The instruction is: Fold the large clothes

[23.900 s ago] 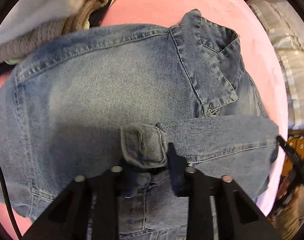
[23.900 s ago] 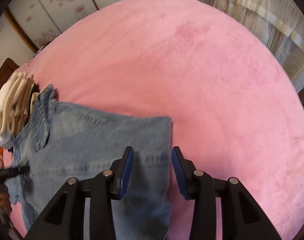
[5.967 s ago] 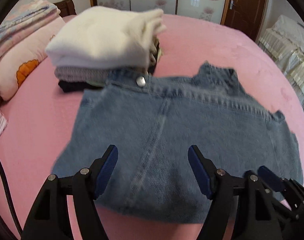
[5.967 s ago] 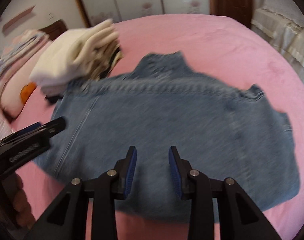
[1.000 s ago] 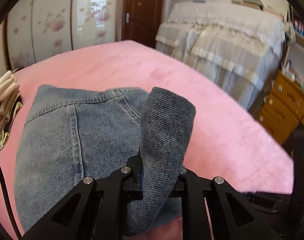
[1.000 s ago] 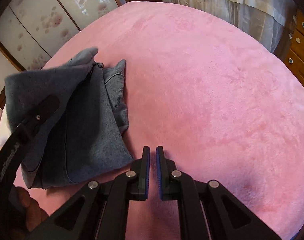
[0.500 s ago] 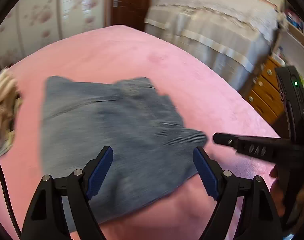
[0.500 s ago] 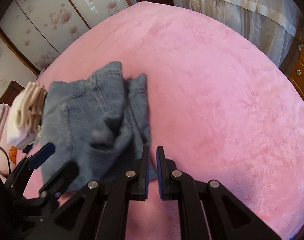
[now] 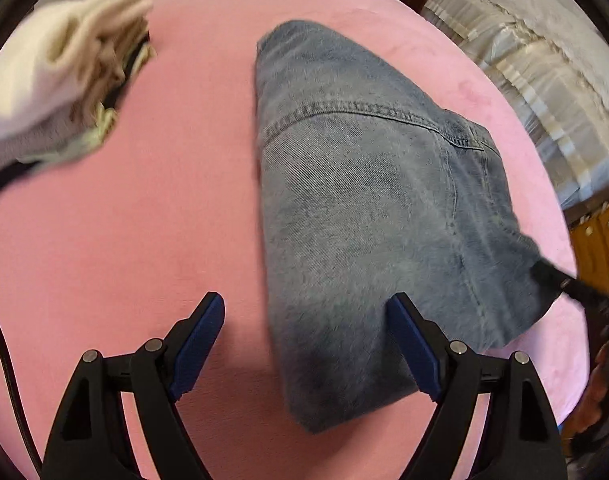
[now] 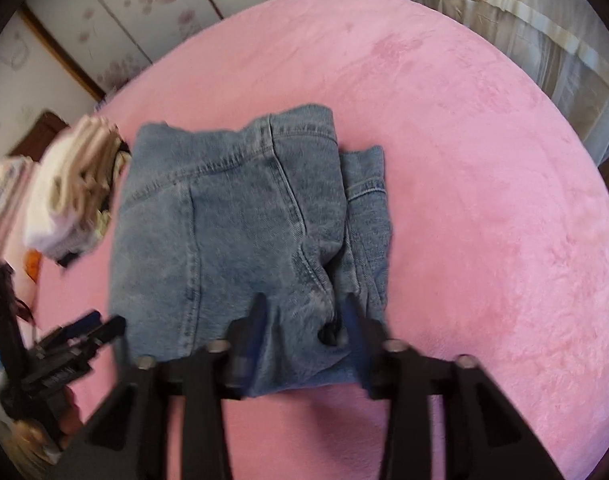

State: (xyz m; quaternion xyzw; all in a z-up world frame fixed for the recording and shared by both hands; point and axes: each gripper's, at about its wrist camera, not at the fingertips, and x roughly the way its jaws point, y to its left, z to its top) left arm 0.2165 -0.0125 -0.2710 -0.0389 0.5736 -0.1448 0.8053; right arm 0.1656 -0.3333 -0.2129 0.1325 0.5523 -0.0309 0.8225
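The left gripper (image 9: 304, 344) is being held wide open with nothing gripped, its jaws straddling the near left corner of the folded denim jacket (image 9: 368, 200). The right gripper (image 10: 304, 320) is being held partly open over the jacket's near right edge — blurred, so any grip cannot be confirmed. The jacket is lying as a compact bundle on the pink blanket (image 10: 484, 200), just beside a stack of folded clothes (image 9: 64, 76) — probably being squared off so it can be added to that stack.
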